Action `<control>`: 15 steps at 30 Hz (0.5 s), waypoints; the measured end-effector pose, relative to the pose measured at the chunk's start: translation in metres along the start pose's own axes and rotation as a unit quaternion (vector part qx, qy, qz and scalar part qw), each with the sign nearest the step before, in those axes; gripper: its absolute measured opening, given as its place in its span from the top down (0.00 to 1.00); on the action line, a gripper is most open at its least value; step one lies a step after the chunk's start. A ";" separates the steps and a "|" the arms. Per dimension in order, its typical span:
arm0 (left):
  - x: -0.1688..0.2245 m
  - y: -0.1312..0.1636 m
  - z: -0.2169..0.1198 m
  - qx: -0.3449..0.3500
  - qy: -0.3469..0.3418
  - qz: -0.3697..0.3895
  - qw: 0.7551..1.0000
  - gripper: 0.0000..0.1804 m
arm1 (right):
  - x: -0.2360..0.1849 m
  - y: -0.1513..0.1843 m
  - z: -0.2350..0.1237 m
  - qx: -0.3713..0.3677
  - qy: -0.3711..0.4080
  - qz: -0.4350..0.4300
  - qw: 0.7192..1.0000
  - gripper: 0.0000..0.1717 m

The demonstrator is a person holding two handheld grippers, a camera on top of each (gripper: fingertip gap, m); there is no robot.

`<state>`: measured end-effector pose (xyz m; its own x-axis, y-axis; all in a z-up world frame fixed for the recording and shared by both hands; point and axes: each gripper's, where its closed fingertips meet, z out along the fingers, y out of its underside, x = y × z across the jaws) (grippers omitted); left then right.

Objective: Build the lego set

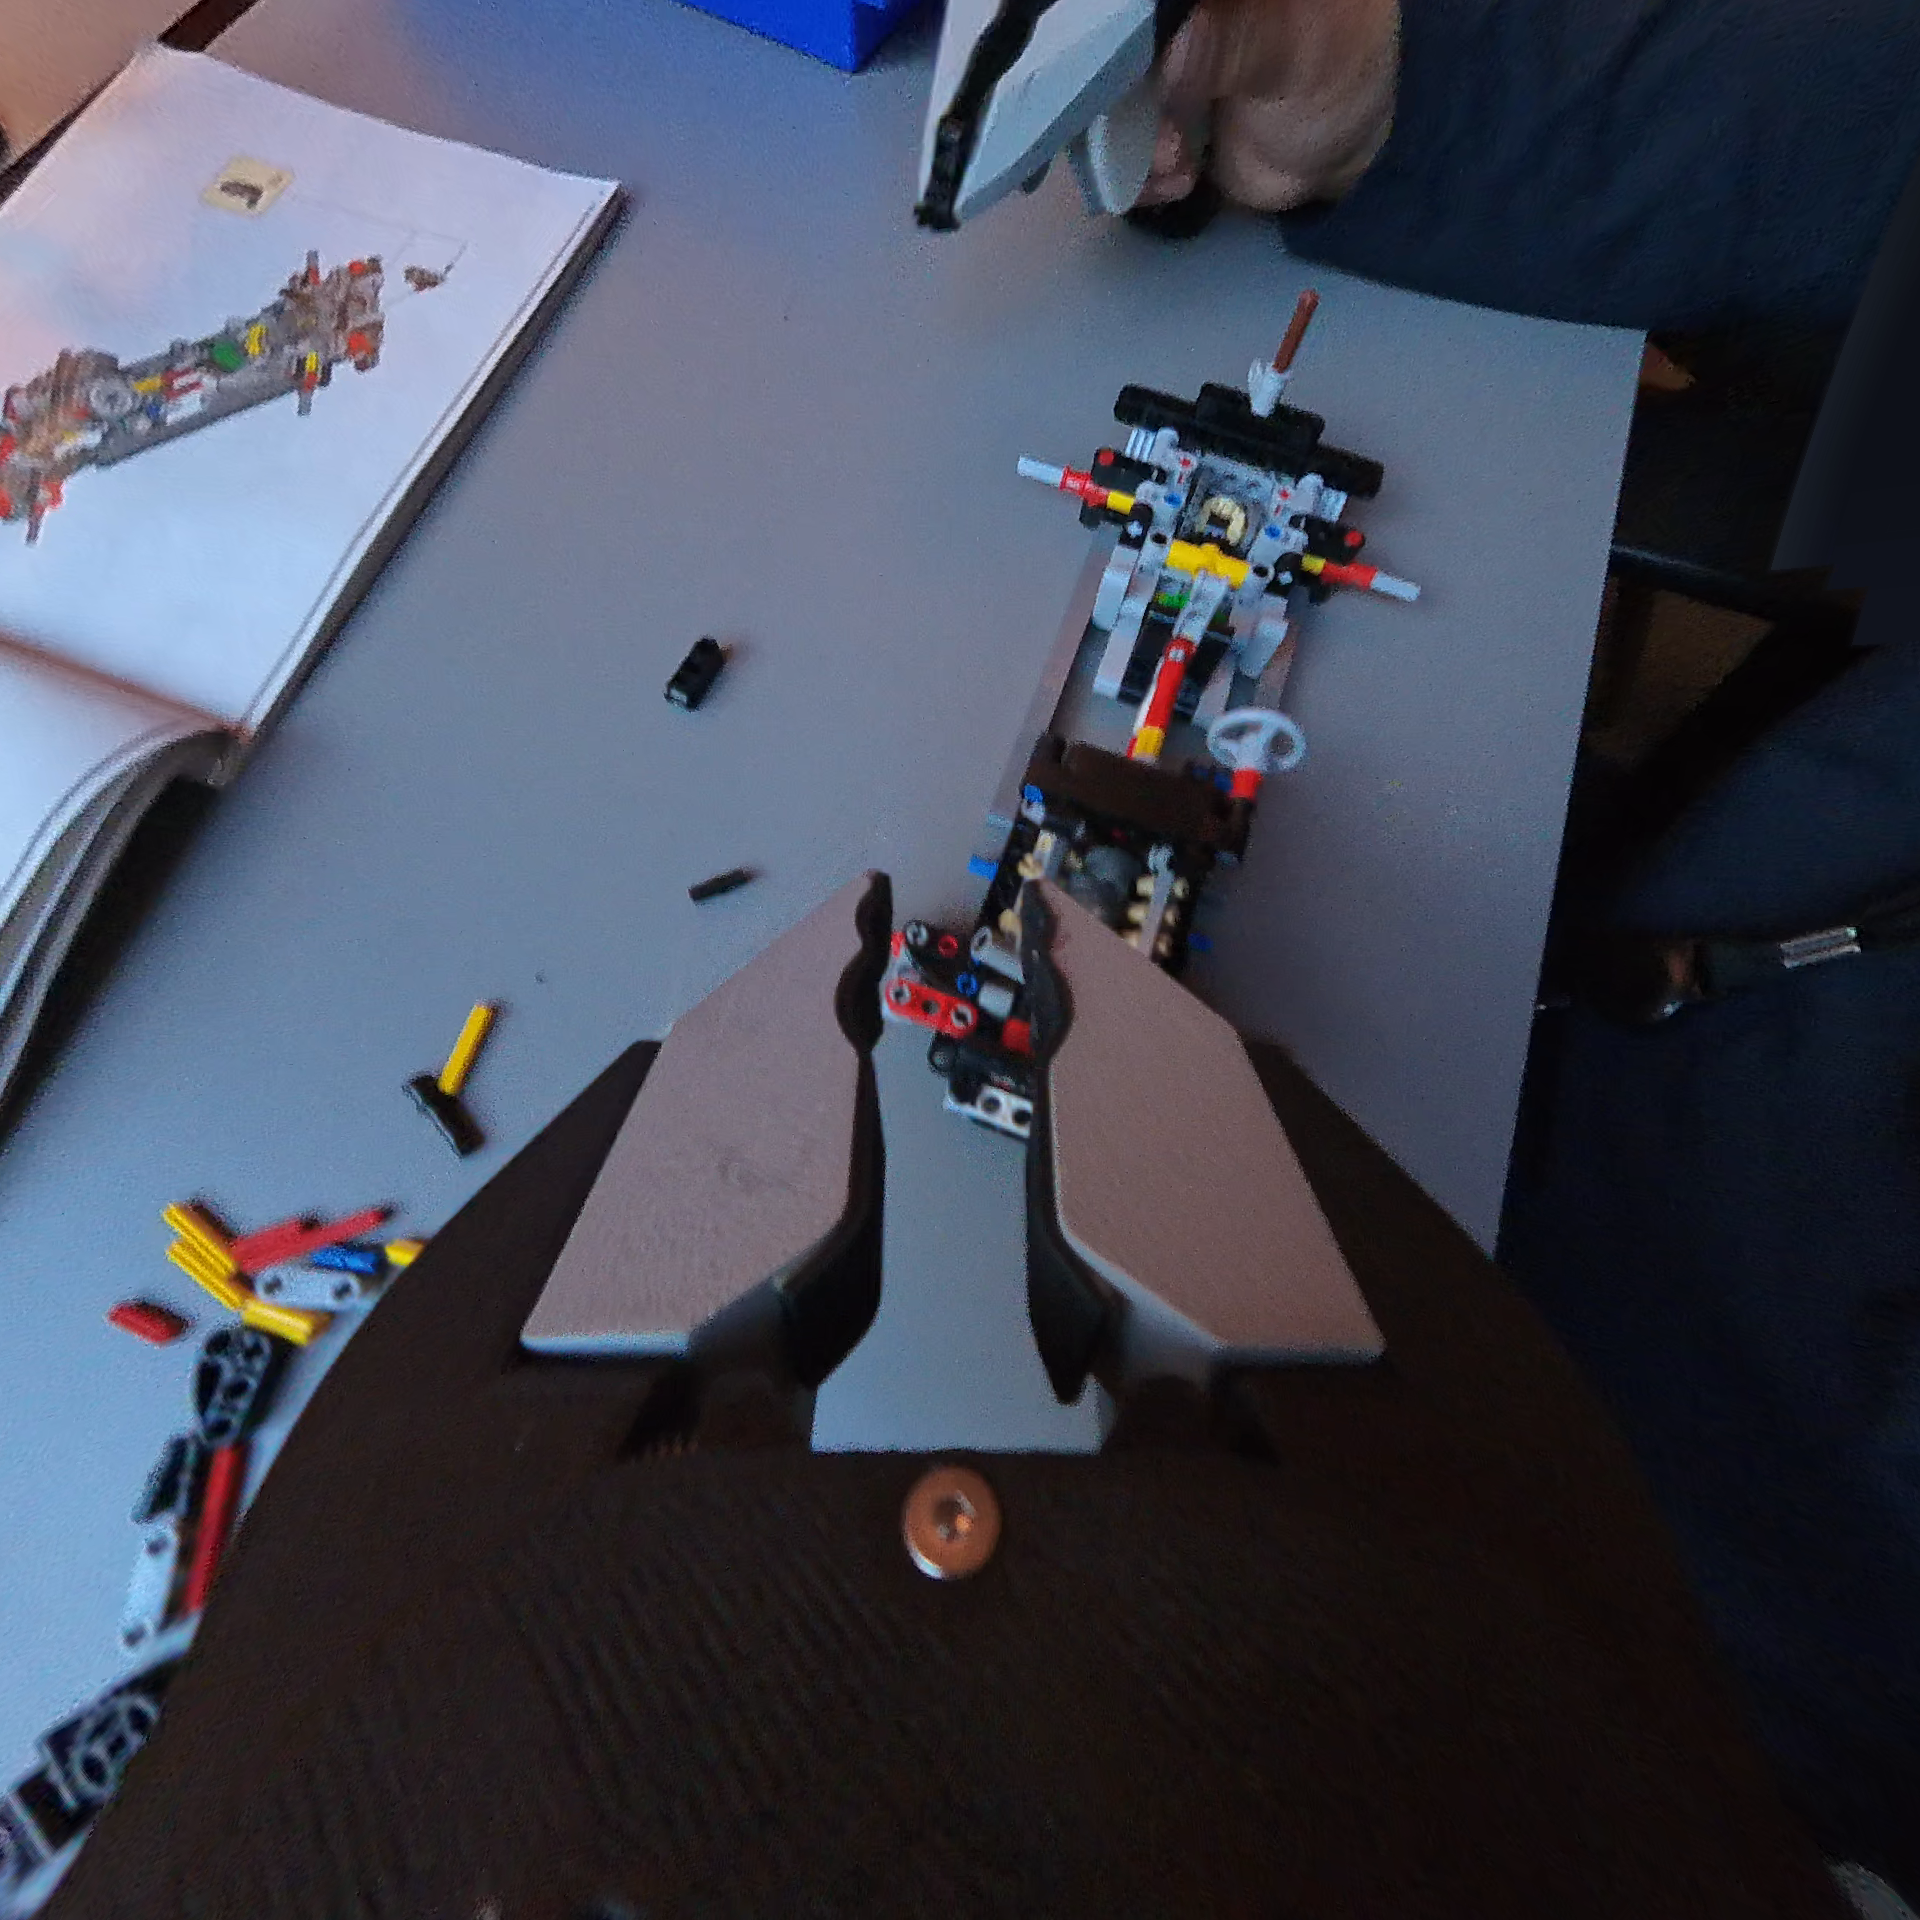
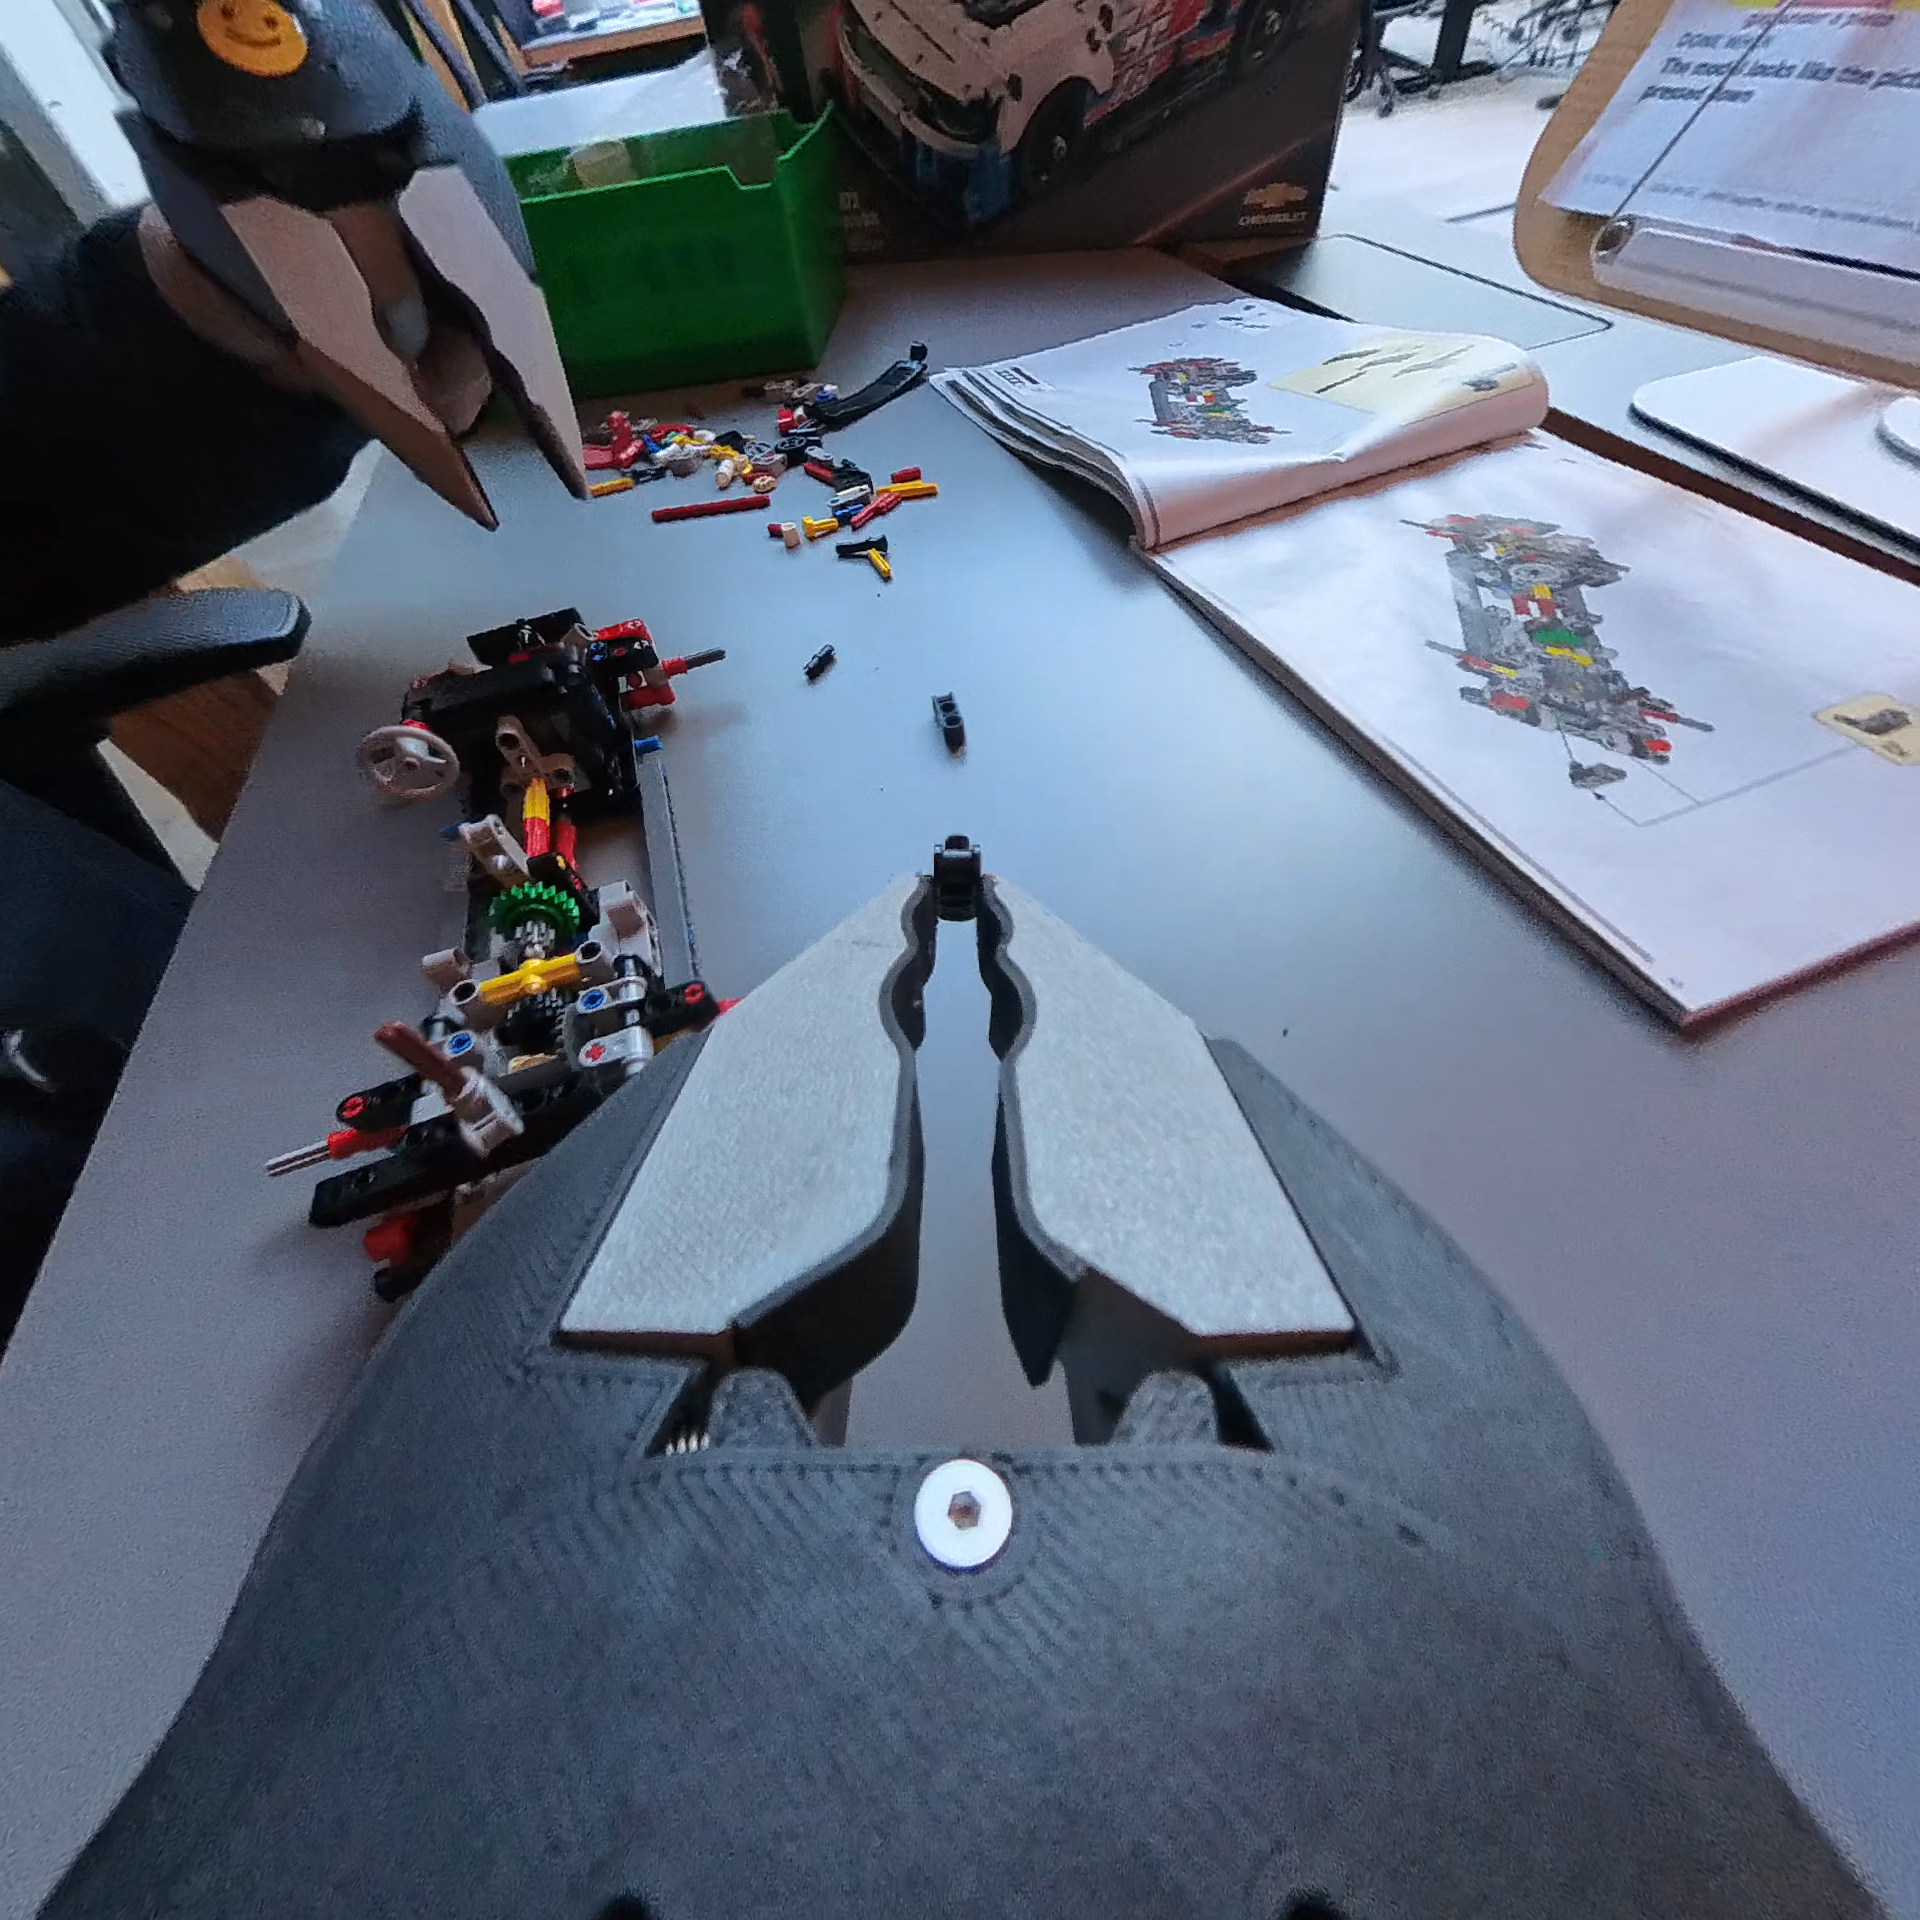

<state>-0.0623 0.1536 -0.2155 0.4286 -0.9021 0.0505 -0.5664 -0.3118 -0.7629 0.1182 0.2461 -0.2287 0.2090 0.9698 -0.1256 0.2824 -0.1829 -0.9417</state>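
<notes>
My right gripper (image 2: 956,883) is shut on a small black connector piece (image 2: 956,871), pinched at the fingertips above the grey table (image 2: 1143,1039). This gripper also shows at the top of the left wrist view (image 1: 940,203), held by a hand. My left gripper (image 1: 956,894) is open with nothing pressed between its pads. It hovers over the near end of a long brick-built car chassis (image 1: 1195,582). In the right wrist view the left gripper (image 2: 535,504) hangs raised above the chassis (image 2: 540,831), its fingers apart.
Two loose black pieces (image 2: 819,662) (image 2: 948,719) lie mid-table. A pile of small parts (image 2: 758,468) sits by a green bin (image 2: 675,260) and a car-model box (image 2: 1091,125). An open instruction book (image 2: 1558,675) lies to the right. A yellow axle piece (image 1: 457,1070) lies near the left gripper. The left gripper's tips are roughly 20 cm from the right gripper's.
</notes>
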 end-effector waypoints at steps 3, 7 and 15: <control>0.006 0.012 -0.004 0.033 -0.003 -0.006 0.999 0.87 | -0.003 0.001 -0.011 0.011 0.011 0.004 1.000 0.97; -0.004 0.031 -0.003 0.059 -0.032 -0.007 0.998 0.85 | -0.004 0.003 -0.020 0.016 0.016 0.010 1.000 0.98; -0.038 0.032 -0.015 0.161 -0.065 -0.048 0.984 0.86 | -0.010 0.009 -0.017 -0.005 -0.024 0.025 0.999 0.98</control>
<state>-0.1076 0.1738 -0.2321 0.5670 -0.8212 0.0647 -0.2753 -0.2630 -0.9247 0.1349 0.2319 -0.2306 0.1778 0.9659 -0.1882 0.2826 -0.2333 -0.9304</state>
